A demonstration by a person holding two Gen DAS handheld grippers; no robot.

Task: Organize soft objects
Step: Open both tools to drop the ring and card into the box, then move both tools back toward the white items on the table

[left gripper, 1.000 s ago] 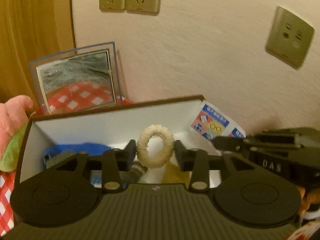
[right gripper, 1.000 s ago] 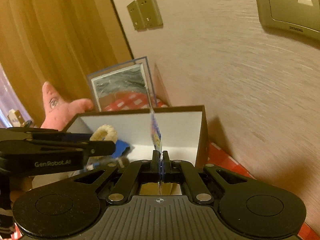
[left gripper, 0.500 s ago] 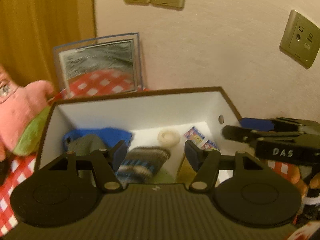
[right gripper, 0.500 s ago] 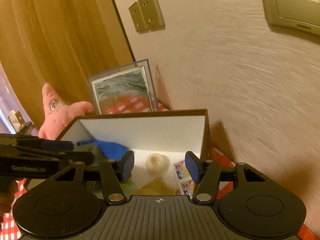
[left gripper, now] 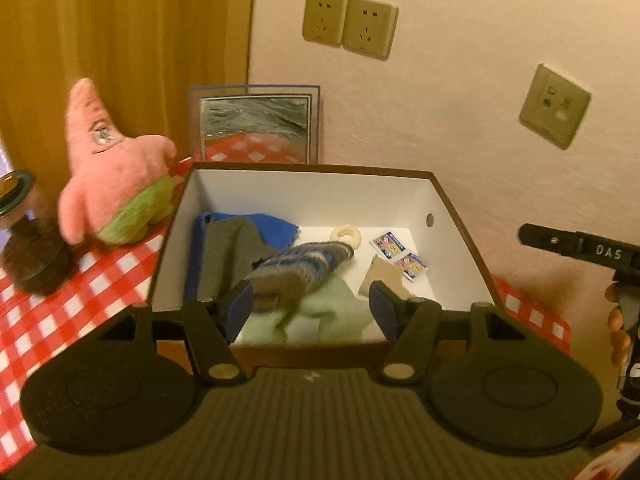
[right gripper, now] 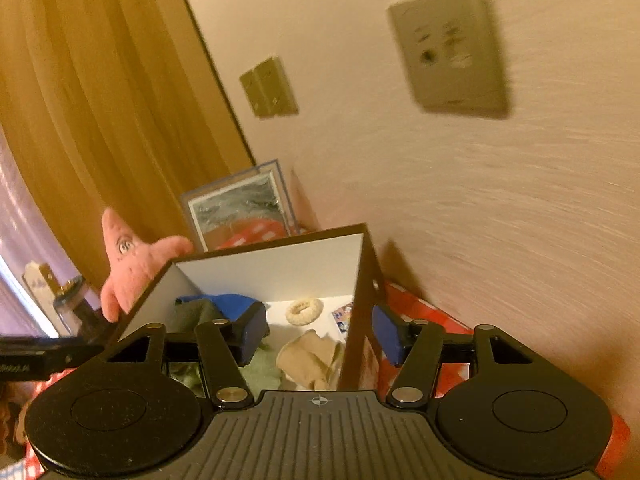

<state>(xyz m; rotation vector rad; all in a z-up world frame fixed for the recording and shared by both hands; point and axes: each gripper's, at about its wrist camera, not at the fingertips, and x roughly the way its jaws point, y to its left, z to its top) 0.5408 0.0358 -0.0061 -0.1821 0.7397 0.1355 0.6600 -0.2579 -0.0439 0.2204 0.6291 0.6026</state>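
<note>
Left wrist: plush starfish (left gripper: 108, 172) beside box (left gripper: 460, 224); mirror (left gripper: 256, 128) behind.

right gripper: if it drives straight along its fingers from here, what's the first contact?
Likely the box's right side wall: its edge sits between the open right gripper fingers. Left of that wall lies the beige cloth. Depth is unclear.

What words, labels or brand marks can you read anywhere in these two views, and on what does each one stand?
"DAS": white letters on the right gripper, seen from the left wrist.
Packets in the box: printed, too small to read.
Left gripper lettering in the right wrist view: blurred, unreadable.
Wall sockets: no legible text.
</note>
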